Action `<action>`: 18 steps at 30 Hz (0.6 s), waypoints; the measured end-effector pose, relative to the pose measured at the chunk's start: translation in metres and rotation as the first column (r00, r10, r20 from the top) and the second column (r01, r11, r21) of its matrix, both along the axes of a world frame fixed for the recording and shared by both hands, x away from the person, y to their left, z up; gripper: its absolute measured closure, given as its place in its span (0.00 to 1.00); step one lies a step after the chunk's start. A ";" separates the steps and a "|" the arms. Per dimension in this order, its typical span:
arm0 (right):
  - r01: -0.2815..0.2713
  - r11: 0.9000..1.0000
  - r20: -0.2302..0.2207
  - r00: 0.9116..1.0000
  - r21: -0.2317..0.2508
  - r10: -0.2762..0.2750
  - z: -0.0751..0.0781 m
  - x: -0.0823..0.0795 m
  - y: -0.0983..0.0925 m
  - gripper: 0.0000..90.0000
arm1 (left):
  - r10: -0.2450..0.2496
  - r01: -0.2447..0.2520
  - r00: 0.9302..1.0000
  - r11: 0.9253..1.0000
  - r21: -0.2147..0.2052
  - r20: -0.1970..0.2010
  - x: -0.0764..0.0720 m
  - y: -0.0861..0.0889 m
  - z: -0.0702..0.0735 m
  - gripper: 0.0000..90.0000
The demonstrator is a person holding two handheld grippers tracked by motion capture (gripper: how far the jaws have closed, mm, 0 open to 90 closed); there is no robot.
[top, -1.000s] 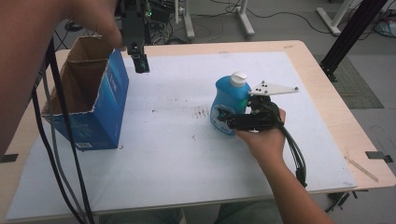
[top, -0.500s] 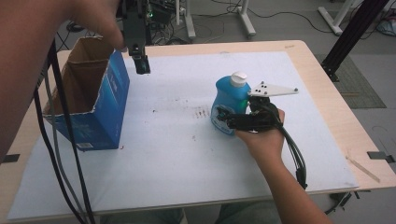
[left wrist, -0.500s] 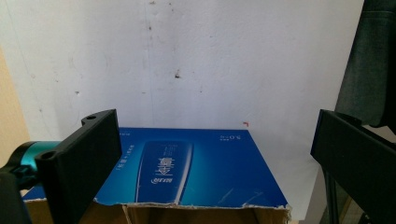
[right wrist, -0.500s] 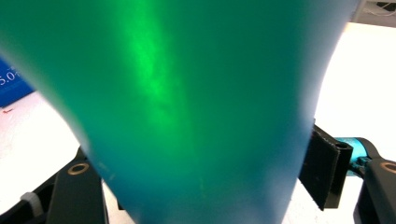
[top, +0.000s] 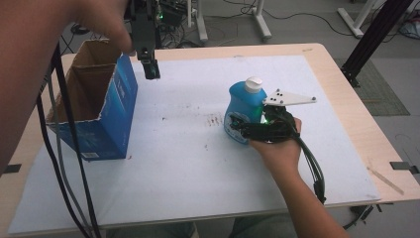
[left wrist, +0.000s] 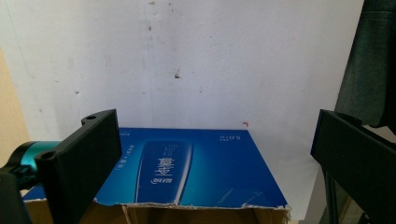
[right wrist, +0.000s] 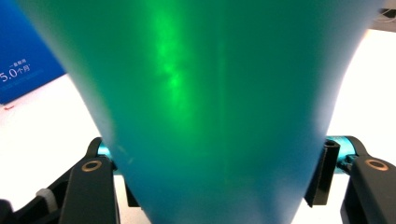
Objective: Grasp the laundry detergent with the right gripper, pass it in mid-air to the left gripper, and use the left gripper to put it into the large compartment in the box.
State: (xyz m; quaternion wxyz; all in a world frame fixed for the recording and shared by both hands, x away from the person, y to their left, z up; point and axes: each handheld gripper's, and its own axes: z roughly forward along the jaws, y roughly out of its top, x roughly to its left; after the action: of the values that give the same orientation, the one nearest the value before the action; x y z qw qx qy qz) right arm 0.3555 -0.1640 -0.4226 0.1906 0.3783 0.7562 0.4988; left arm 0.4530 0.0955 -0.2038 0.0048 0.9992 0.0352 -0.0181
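- Blue bottle (top: 242, 111) stood upright on the white sheet of the table (top: 188, 168), right of centre, white cap up; long axis vertical.
- Right gripper (top: 237, 129) sat low at the bottle's near side, fingers either side of the lower body. In the right gripper view the bottle (right wrist: 210, 102) spanned the whole gap between the fingers (right wrist: 91, 186); they appeared clenched on it.
- Left gripper (top: 150, 69) hung well apart from the bottle, above the far right corner of the open blue carton (top: 106, 119); fingers (left wrist: 79, 163) spread wide, holding nothing.
- Key relation: carton lay to the bottle's left across bare sheet, mouth up. Judged that any transfer would fall to the right hand (top: 277, 151), lifting along the bottle's axis first.
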 end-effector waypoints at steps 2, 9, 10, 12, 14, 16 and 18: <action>0.001 1.000 0.008 1.000 -0.001 -0.001 -0.001 -0.001 0.001 0.39 | 0.003 -0.003 1.000 1.000 0.005 -0.002 0.000 0.000 0.000 0.02; -0.007 1.000 0.041 0.999 -0.001 0.007 -0.001 -0.003 0.003 0.46 | 0.002 -0.002 1.000 1.000 0.007 -0.001 0.000 0.000 -0.001 0.02; -0.007 1.000 0.041 0.999 -0.001 0.007 -0.001 -0.003 0.003 0.46 | 0.004 -0.004 1.000 1.000 0.006 -0.001 0.000 0.000 -0.001 0.02; -0.008 1.000 0.053 0.999 -0.010 0.009 -0.001 -0.003 0.004 0.48 | 0.004 -0.004 1.000 1.000 0.006 -0.001 0.000 0.000 -0.001 0.02; -0.015 1.000 0.059 0.998 -0.015 0.016 -0.001 -0.003 0.004 0.49 | 0.001 -0.001 1.000 1.000 0.008 -0.002 0.000 0.000 -0.002 0.02; -0.019 1.000 0.059 0.998 -0.019 0.020 -0.001 -0.003 0.003 0.50 | 0.007 -0.007 1.000 1.000 0.006 -0.001 0.000 0.000 -0.002 0.02; -0.023 0.999 0.059 0.998 -0.022 0.025 0.000 -0.003 0.003 0.50 | -0.001 0.001 1.000 1.000 0.007 -0.005 -0.001 -0.001 -0.003 0.02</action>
State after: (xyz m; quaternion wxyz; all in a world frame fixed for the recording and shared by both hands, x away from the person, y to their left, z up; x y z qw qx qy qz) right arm 0.3523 -0.1609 -0.4228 0.2108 0.3523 0.7601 0.5037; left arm 0.4522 0.0943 -0.2073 0.0011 0.9992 0.0347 -0.0207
